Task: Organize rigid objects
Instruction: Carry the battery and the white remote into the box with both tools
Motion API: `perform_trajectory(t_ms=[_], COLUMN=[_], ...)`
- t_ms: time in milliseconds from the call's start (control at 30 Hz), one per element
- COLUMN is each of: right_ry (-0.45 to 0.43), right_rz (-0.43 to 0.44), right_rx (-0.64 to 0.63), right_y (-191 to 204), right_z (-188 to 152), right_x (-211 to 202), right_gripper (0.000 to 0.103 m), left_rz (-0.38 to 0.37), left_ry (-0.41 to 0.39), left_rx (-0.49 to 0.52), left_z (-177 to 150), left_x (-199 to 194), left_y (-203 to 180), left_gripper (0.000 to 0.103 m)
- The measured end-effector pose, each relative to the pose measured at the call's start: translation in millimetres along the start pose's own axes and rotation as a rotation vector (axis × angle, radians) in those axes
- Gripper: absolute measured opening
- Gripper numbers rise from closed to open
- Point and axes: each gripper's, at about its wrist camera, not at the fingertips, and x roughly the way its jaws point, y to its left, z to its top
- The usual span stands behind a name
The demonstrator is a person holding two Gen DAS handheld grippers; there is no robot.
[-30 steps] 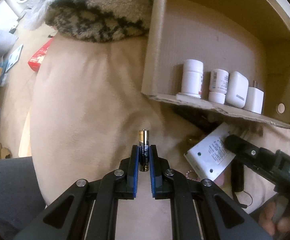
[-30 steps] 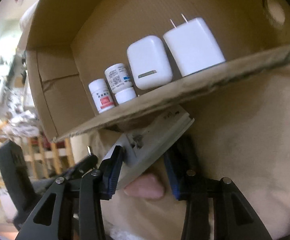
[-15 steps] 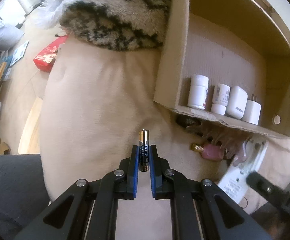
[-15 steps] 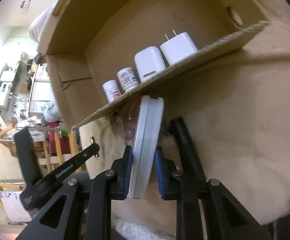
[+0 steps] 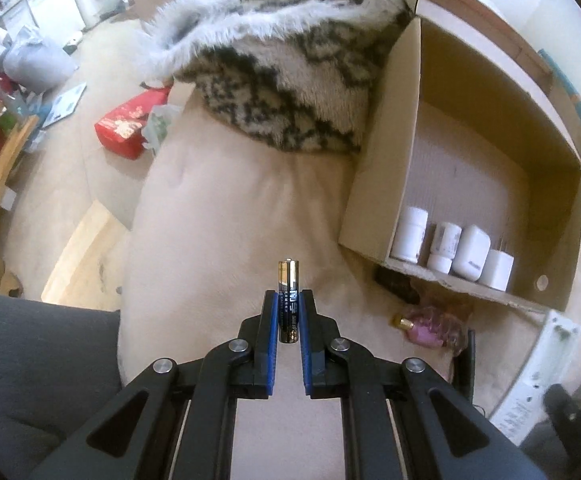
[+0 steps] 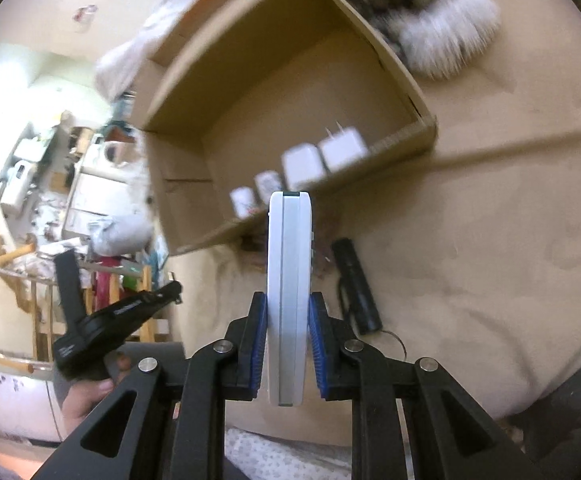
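Observation:
My left gripper [image 5: 288, 304] is shut on a black and gold battery [image 5: 288, 288], held upright above the beige cushion [image 5: 226, 216]. My right gripper [image 6: 289, 312] is shut on a flat white device [image 6: 289, 280], held on edge; the device also shows in the left wrist view [image 5: 538, 368]. The open cardboard box [image 5: 470, 168] lies on its side and holds two white bottles [image 5: 409, 234], a white case [image 5: 471, 250] and a white plug charger [image 5: 498, 269]. The box also shows in the right wrist view [image 6: 290, 92].
A pink perfume bottle [image 5: 430, 326] and a black cylinder [image 6: 356, 284] lie on the cushion below the box. A furry patterned pillow [image 5: 290, 80] leans against the box's left wall. A red packet [image 5: 126, 128] lies on the floor. My left gripper's body [image 6: 106, 320] shows in the right view.
My right gripper has lifted the white device off the cushion and pulled back from the box. My left gripper has also drawn back with the battery, so the box looks smaller.

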Motion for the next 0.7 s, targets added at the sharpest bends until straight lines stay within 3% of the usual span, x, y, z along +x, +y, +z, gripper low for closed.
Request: perform_trajectory(t_ms=[267, 700], right_ry=[-0.05, -0.108], right_rz=[0.009, -0.005], right_rx=[-0.065, -0.121], right_y=[17, 36], right_z=[18, 76], right_x=[-14, -12], right_gripper=[0.022, 0.022], left_rz=[-0.03, -0.07], left_ry=[-0.057, -0.096], left_rx=[0.031, 0.125], left_z=[3, 33], left_x=[-23, -41], left_y=[-14, -58], left_gripper=[0.009, 0.009])
